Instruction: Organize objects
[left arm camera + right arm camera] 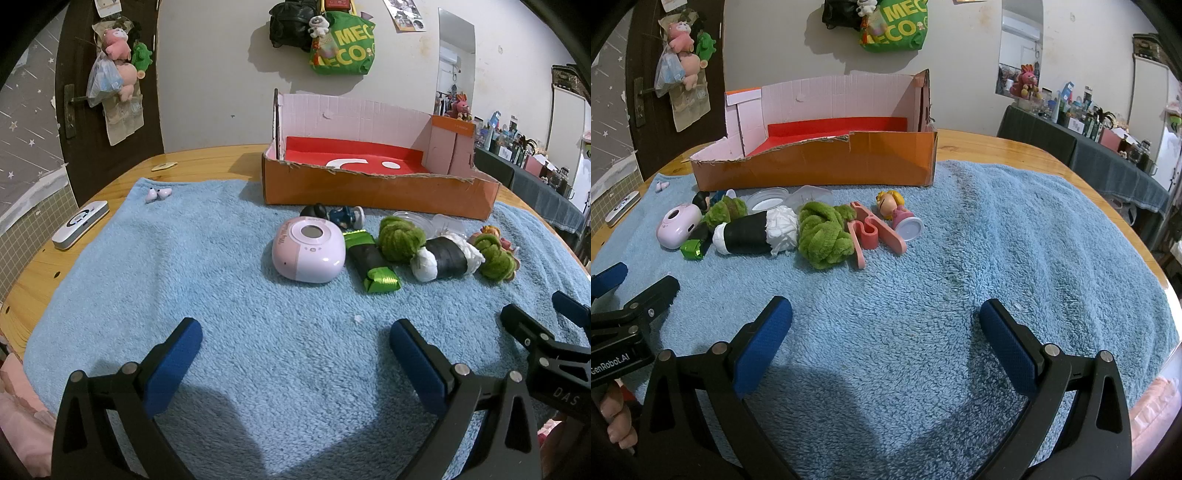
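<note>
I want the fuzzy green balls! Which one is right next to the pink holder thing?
The bigger green yarn ball, touching the pink holder. The other green yarn ball lies farther left, near the pink camera.

The green bag (343, 40) reads "MEC… ECO"; left gripper (613, 328) "GenRobot.AI".
</note>
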A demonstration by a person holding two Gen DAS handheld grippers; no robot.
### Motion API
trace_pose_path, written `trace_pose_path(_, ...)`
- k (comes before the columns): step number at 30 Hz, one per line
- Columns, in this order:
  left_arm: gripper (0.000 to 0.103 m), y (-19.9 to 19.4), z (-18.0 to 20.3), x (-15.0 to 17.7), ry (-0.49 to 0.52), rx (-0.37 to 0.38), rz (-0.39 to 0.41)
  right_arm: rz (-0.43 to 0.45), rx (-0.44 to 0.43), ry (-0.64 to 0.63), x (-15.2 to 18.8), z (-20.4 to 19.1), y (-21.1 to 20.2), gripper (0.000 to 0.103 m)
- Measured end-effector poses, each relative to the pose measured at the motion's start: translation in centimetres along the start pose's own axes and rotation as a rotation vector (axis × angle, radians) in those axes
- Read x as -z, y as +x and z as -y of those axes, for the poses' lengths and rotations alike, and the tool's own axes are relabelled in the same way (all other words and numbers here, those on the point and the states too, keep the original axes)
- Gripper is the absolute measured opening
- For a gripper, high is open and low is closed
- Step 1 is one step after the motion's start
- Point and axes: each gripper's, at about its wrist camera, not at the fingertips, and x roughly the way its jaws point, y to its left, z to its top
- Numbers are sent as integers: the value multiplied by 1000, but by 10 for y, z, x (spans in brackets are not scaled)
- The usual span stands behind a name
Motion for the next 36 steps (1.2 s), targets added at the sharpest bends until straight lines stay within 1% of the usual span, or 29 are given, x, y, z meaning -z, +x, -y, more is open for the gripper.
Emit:
trace_pose_path(23,103,0,0,0,0,-1,0,4,-2,1,3,1,0,103)
trace_pose_path(30,103,0,0,0,-1,-1,-1,12,-2,-3,-1,-6,3,103)
trace_pose_path(36,103,0,0,0,-1,1,-3,15,-2,-3,3,0,-4,103)
